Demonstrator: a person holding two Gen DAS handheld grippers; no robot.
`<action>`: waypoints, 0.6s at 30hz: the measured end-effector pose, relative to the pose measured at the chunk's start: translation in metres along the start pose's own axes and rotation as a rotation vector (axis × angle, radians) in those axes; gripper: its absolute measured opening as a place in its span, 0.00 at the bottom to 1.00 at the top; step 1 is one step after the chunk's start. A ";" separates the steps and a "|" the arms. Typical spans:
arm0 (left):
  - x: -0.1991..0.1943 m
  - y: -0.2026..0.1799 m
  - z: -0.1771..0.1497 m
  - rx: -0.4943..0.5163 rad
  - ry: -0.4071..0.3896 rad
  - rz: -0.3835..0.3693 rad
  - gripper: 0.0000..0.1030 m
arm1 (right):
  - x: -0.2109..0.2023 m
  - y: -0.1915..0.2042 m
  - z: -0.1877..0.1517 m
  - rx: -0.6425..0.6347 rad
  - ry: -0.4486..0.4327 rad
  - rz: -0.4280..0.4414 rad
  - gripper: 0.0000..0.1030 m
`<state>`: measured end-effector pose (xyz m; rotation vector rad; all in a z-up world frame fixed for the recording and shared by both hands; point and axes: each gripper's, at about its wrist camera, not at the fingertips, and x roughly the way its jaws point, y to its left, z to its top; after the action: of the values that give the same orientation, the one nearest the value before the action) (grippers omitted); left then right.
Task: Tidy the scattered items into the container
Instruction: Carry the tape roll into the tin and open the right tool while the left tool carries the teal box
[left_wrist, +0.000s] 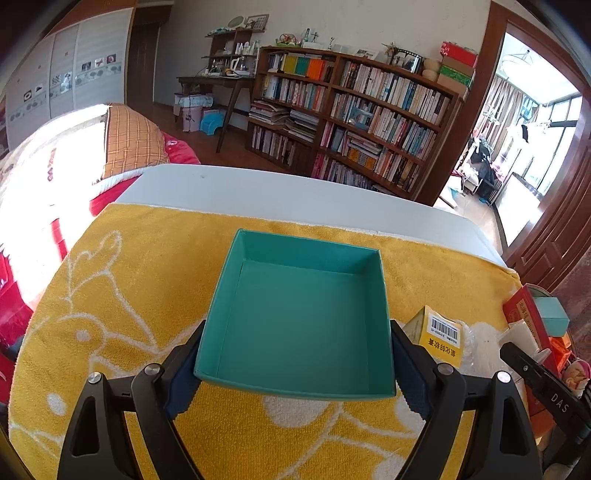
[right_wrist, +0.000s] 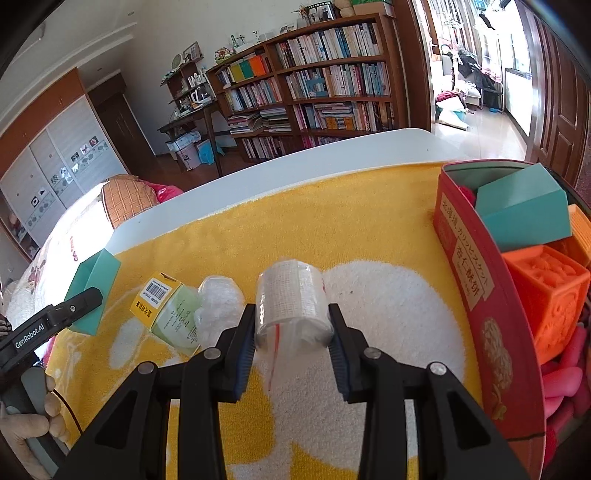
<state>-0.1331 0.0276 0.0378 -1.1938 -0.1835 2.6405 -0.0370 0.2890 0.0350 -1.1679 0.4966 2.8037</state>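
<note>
An open teal box (left_wrist: 303, 317) sits between the fingers of my left gripper (left_wrist: 295, 373), whose pads press on its two side walls; it is empty inside. From the right wrist view the teal box (right_wrist: 92, 284) hangs tilted at the left, just off the towel. My right gripper (right_wrist: 291, 332) is shut on a white gauze roll in a clear bag (right_wrist: 291, 295), low over the towel. The red container (right_wrist: 469, 266) stands at the right, holding a teal block (right_wrist: 524, 210), orange cubes (right_wrist: 550, 295) and pink pieces.
A yellow-green carton with a barcode (right_wrist: 162, 306) and a clear-wrapped white bundle (right_wrist: 218, 302) lie on the yellow towel (left_wrist: 129, 295) between the two grippers. The towel covers a white table (left_wrist: 295, 192). A bed is at the left, bookshelves behind.
</note>
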 end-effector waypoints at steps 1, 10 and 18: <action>-0.005 -0.004 -0.001 0.008 -0.003 -0.006 0.87 | -0.006 -0.001 0.002 0.006 -0.016 0.005 0.39; -0.053 -0.064 -0.003 0.112 -0.057 -0.091 0.87 | -0.072 -0.030 0.021 0.065 -0.153 -0.007 0.39; -0.071 -0.154 -0.021 0.226 -0.041 -0.240 0.87 | -0.131 -0.112 0.021 0.158 -0.229 -0.126 0.39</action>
<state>-0.0472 0.1579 0.1077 -0.9793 -0.0308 2.4035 0.0621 0.4098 0.1108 -0.8057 0.5896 2.6875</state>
